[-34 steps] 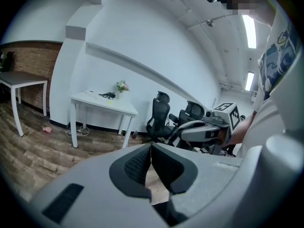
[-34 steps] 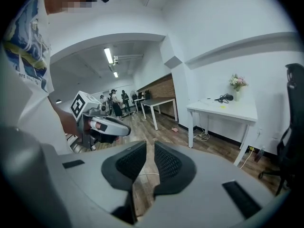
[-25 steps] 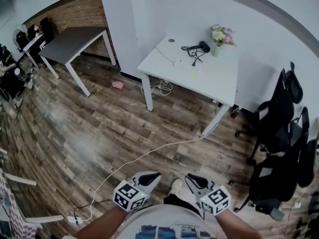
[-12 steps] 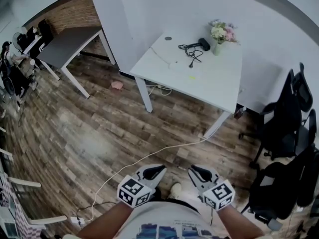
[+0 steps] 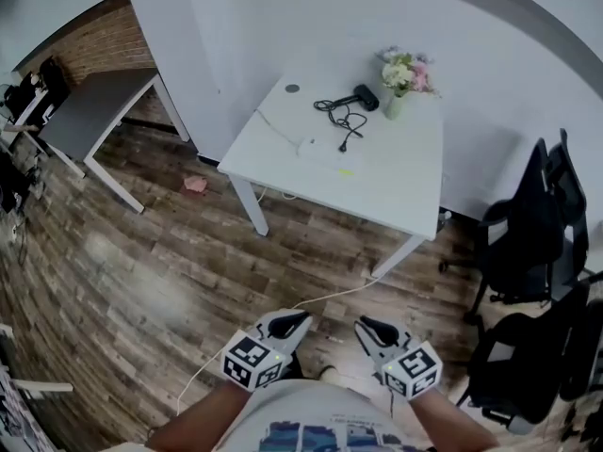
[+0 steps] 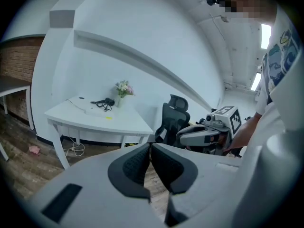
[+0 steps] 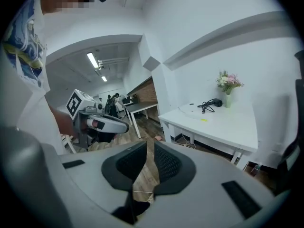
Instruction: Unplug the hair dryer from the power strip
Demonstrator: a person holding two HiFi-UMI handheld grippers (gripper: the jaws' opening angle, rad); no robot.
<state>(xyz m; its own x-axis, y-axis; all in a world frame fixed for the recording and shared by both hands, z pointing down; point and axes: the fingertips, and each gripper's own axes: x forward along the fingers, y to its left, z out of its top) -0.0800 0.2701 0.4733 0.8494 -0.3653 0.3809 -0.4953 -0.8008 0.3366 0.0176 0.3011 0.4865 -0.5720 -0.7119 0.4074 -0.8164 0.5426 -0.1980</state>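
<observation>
The left tongs (image 5: pixel 300 319) and right tongs (image 5: pixel 364 324) sit side by side, both empty: the left pressed together, the right a slit apart and closing. The hair dryer (image 5: pixel 364 97) lies well ahead of them on the white table (image 5: pixel 386 182) (beside the flowers (image 5: pixel 399 69)), its cord (image 5: pixel 337 119) trailing toward them.

Two tables were in view: a white table (image 5: pixel 396 186) at centre and a grey table (image 5: pixel 89 111) at upper left. On the white one lay one dryer (image 5: pixel 366 97) and one vase (image 5: pixel 395 106). At least two chairs (image 5: pixel 528 229) stood at right.
</observation>
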